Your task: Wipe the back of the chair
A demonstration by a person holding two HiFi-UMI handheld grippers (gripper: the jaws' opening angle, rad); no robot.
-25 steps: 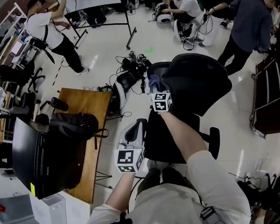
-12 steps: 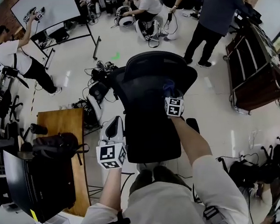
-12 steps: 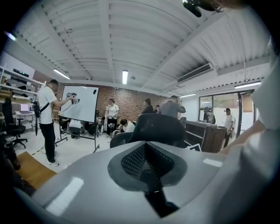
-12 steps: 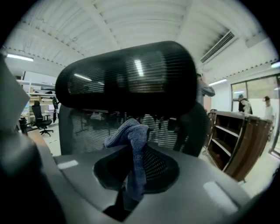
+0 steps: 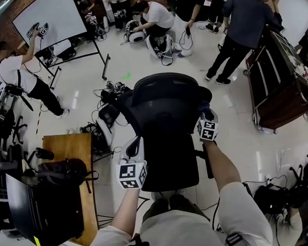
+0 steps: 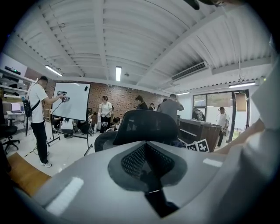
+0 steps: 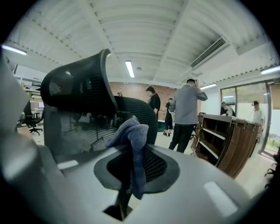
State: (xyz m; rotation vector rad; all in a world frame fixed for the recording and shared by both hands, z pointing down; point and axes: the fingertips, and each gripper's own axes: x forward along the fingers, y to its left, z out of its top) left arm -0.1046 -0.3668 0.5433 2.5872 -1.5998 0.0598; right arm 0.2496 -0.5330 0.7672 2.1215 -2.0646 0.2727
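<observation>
Wiping seems partway, I'd guess: right gripper (image 5: 205,113) jaws pinch cloth (image 7: 133,135) at chair back (image 5: 164,119) right edge, mid-frame; left gripper (image 5: 132,148) jaws together, empty.

A pale short-sleeved shirt (image 5: 198,227) with dark straps (image 5: 229,238), perhaps a harness. The left gripper (image 5: 135,142) and right gripper (image 5: 204,110) have light grey shells, cubes of black-and-white square markers (image 5: 131,175) and dark, mesh-textured jaws.

The chair (image 5: 166,109) stands before the person, its back between the left gripper (image 5: 132,145) and the right gripper (image 5: 205,113), whose jaws hold a cloth (image 7: 132,133). A tabletop (image 5: 69,145) lies to its left and a shelf unit (image 5: 281,90) to its right.
</observation>
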